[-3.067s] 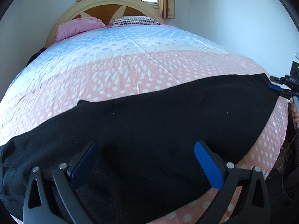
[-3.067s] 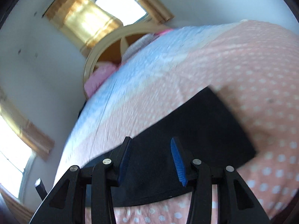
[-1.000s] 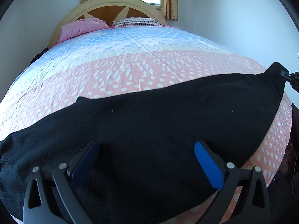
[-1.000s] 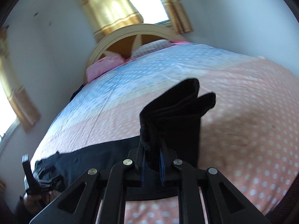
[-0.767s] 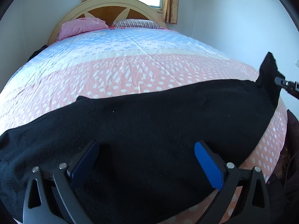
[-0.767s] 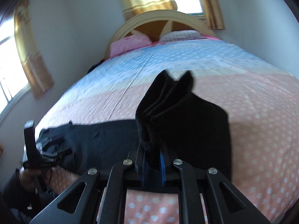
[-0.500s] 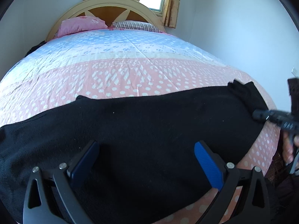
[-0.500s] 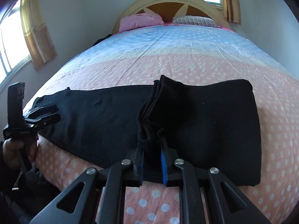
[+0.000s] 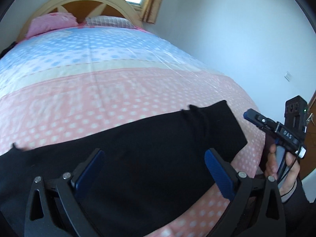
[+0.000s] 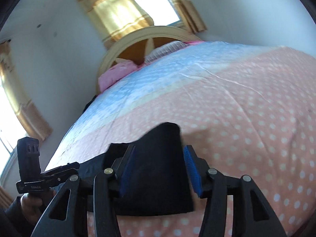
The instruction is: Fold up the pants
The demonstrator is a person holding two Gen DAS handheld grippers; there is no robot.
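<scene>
Black pants (image 9: 138, 148) lie across the near part of the bed, their leg end folded back over them at the right (image 9: 213, 122). My left gripper (image 9: 154, 169) is open and empty just above the pants. My right gripper (image 10: 160, 169) is open over the folded end (image 10: 162, 158), its blue pads either side of the cloth. The right gripper also shows in the left wrist view (image 9: 254, 118), held in a hand off the bed's right edge. The left gripper shows in the right wrist view (image 10: 65, 169) at the far left.
The bed has a pink and blue dotted quilt (image 9: 98, 79), pink pillows (image 9: 51, 22) and a rounded wooden headboard (image 9: 86, 2). A white wall (image 9: 237, 39) runs close along the bed's right side. Curtained windows (image 10: 122, 11) stand behind the headboard.
My right gripper carried the leg end leftwards over the pants, laid it down and opened. It has drawn back to the right. My left gripper stayed open over the pants.
</scene>
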